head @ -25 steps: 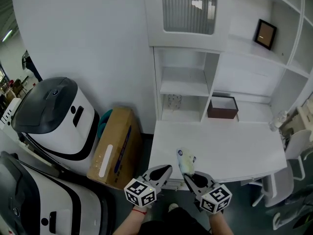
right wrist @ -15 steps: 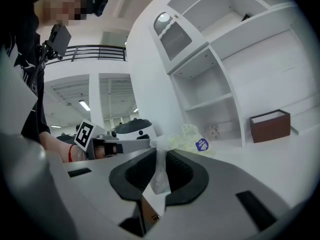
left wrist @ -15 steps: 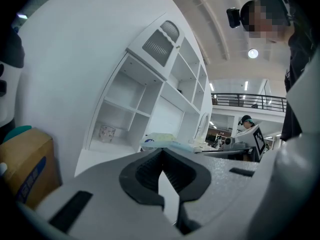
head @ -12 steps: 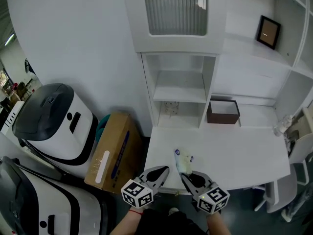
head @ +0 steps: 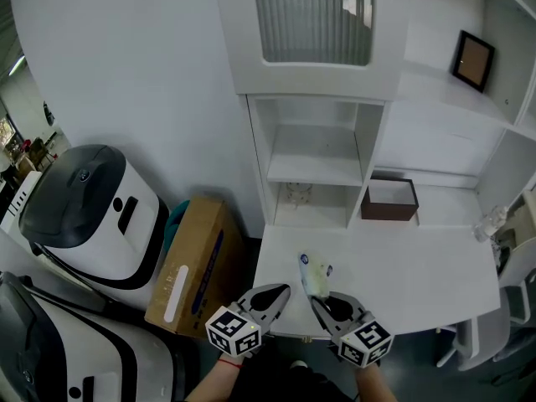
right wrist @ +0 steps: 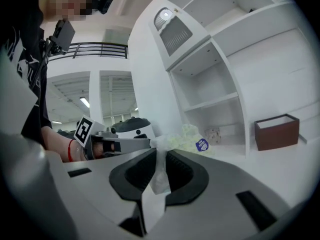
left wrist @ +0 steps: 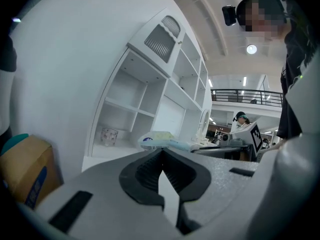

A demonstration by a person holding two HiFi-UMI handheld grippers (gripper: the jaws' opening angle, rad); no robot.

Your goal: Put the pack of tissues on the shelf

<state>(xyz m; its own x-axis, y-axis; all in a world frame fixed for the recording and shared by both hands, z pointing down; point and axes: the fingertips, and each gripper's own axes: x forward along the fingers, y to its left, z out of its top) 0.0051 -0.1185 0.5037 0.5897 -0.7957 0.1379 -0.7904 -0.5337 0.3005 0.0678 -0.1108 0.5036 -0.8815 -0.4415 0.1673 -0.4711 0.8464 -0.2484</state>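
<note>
The right tongs (head: 316, 298) are clamped on the plastic edge of the pack of tissues (head: 313, 275), holding it up over the near edge of the counter (head: 419, 266) in the lower middle of the frame. The left tongs (head: 283, 290) are closed together on nothing just beside it. The pickup looks done, but the pack is well short of the shelf (head: 316, 171) in the upper middle, so carrying it across and setting it down there is left.
</note>
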